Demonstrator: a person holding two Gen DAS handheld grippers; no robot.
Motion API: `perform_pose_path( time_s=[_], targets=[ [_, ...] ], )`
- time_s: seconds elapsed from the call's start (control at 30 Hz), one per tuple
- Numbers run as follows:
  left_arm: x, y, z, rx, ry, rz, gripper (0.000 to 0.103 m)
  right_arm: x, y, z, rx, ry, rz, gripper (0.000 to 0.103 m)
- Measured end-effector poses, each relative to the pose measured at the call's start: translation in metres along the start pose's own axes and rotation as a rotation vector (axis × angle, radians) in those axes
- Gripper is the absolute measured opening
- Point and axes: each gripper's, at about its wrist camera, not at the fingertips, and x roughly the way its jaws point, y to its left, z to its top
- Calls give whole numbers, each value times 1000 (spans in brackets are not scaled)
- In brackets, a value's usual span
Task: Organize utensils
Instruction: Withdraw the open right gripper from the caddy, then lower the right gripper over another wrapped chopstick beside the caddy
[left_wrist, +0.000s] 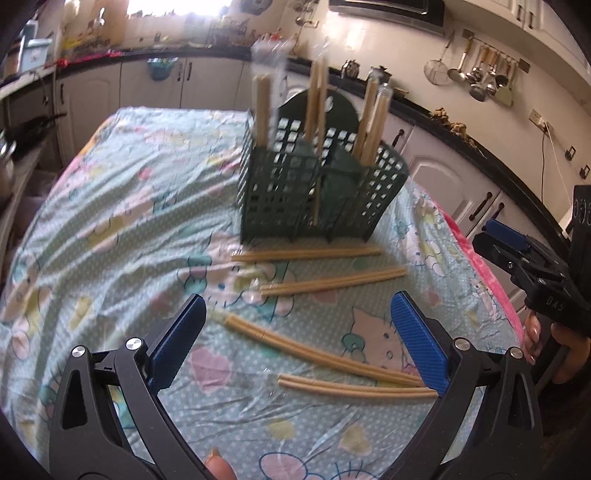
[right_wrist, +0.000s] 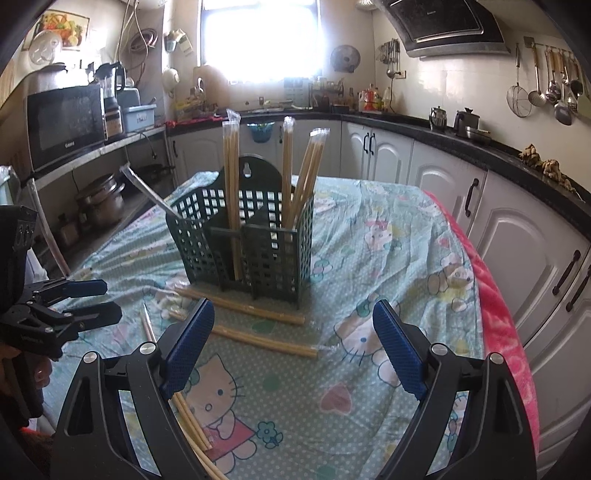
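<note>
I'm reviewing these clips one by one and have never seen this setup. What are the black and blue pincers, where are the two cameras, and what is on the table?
No robot here: a person holds a hand-operated claw in each hand, each with a fisheye camera looking along its two blue-padded fingers. One picture looks out from the left claw, the other from the right claw. Each also shows up at the edge of the other's view. Both are open and hold nothing. On the cartoon-print cloth covering the table stands a dark green plastic lattice utensil holder with several plastic-wrapped pairs of pale wooden chopsticks upright in it. More wrapped pairs lie loose on the cloth in front of it, not yet sorted.
</note>
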Motion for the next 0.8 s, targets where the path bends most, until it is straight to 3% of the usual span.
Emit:
perform_pose_path(
  time_s=[0.47, 0.6, 0.63, 0.8],
  targets=[
    [28, 31, -8, -135, 64, -51, 92, 32, -9, -22, 21, 91, 1, 85],
    [39, 39, -9, -199, 103, -61, 72, 43, -17, -25, 43, 119, -1, 84],
    [43, 42, -10, -223, 119, -72, 68, 46, -20, -26, 49, 129, 3, 79],
    [52, 50, -10, -281, 147, -81, 65, 65, -31, -29, 97, 182, 27, 67]
  ],
)
